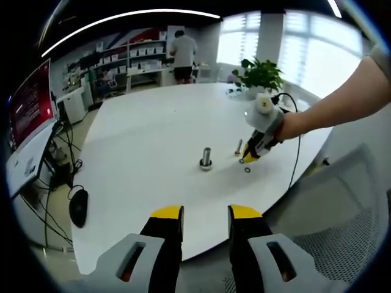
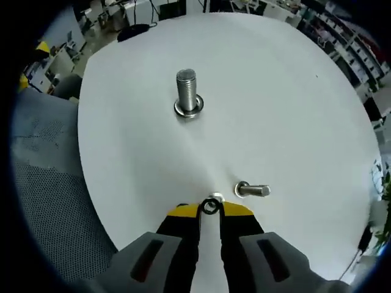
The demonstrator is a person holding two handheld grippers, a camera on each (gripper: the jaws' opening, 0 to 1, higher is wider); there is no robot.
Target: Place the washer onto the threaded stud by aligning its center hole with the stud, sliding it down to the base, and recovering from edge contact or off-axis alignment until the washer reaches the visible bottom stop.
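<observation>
White table [image 2: 293,110] | stud [image 2: 187,91] upright, ringed at base | your right gripper [image 2: 210,209] pinches washer [image 2: 211,206] beside lying bolt [image 2: 252,190] | your left gripper [image 1: 206,215] narrowly open, empty

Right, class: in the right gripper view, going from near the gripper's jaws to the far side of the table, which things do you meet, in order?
Right gripper → washer between its jaw tips → bolt lying on its side → upright threaded stud → far table edge.
</observation>
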